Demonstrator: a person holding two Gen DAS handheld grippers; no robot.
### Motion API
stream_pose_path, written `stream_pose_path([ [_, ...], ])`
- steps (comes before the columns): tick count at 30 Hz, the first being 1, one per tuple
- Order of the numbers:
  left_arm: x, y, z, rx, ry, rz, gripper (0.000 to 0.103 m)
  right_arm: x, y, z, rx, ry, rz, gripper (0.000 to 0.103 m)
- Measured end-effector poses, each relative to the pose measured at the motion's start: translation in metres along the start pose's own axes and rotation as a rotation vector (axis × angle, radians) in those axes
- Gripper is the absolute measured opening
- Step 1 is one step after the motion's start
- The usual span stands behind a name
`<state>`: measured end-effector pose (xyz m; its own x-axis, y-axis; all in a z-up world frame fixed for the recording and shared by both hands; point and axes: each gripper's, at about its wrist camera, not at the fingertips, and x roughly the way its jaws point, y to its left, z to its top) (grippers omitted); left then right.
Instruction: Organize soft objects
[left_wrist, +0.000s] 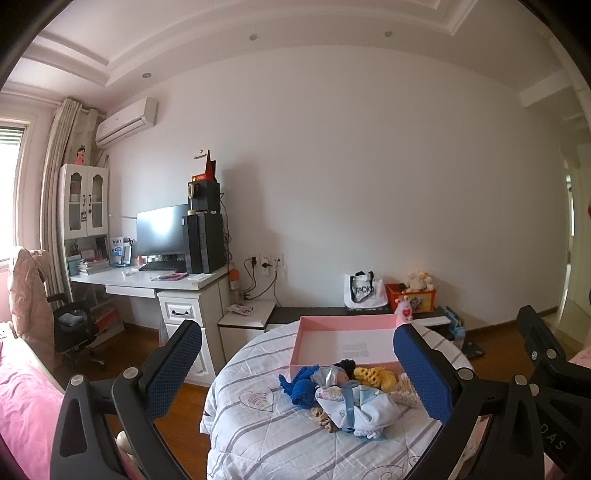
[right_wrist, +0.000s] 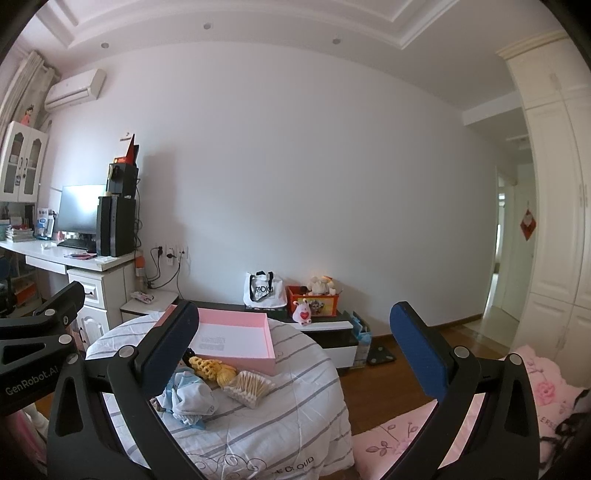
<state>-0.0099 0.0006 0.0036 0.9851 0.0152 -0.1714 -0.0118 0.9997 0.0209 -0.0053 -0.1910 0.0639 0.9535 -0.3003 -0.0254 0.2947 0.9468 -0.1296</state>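
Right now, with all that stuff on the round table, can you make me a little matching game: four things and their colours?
Things:
1. open box
2. knitted cloth
3. netted bundle
4. bag by the wall

Colours:
a. white with black handles
b. yellow
c. pink
d. deep blue

Pairs: 1-c, 2-d, 3-b, 4-a

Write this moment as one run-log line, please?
phase: start | left gripper: open | right gripper: open | soft pile: beside pink box | box: nothing soft inside
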Motion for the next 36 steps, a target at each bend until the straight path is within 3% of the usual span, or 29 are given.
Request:
stream_pose_path([
  [20, 0.003, -0.001, -0.003, 0.005, 0.011, 0.004, 0.103, -0.001, -0.001, -0.002, -0.002, 0.007, 0.001, 0.103],
  [29, 0.017, -0.001, -0.007, 0.015, 0.063, 0.003, 0.103, 0.018, 0.002, -0.016, -0.007, 0.064, 0.014, 0.103],
  [36, 0.052, -0.005, -0.02, 0.028, 0.158, -0.003, 0.103, 0.048, 0.011, -0.038, -0.026, 0.153, 0.024, 0.103],
])
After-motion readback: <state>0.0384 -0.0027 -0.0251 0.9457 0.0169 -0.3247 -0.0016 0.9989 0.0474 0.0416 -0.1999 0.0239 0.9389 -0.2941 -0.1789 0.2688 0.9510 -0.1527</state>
